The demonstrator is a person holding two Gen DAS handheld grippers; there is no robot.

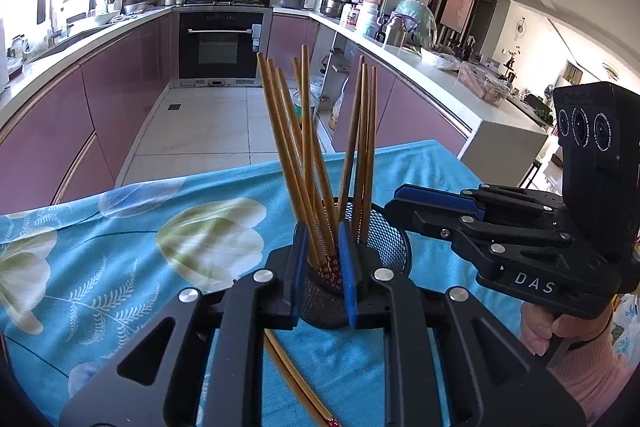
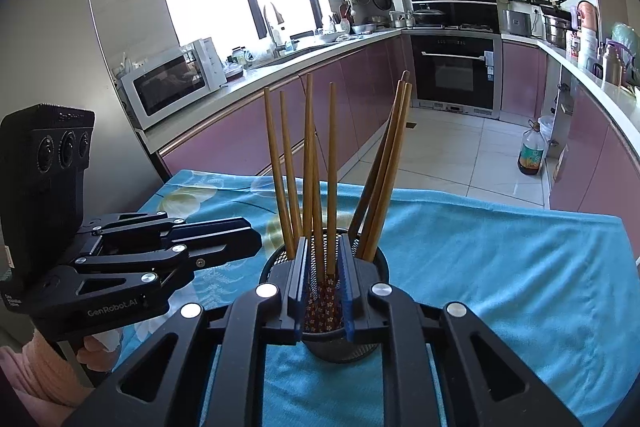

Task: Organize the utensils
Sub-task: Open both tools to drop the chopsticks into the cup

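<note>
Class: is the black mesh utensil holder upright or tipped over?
Upright. The mesh holder stands on the blue cloth, its chopsticks pointing upward.

Black linkage grippers [image 1: 323, 279] — blue pads, silver screws, "DAS" lettering — pink sleeves.

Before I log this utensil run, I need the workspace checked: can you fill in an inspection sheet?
Surface: table under a blue floral cloth.
Job's things: black mesh holder upright, brown chopsticks standing in it; more chopsticks lying loose on the cloth by the holder.
Clutter: nothing seen on the cloth beyond these.
Grippers: left gripper and right gripper each have their blue pads either side of chopsticks in the holder; contact cannot be judged.
Cables: nothing seen.
Surroundings: kitchen with oven, microwave, an oil bottle on the floor, crowded counters.
</note>
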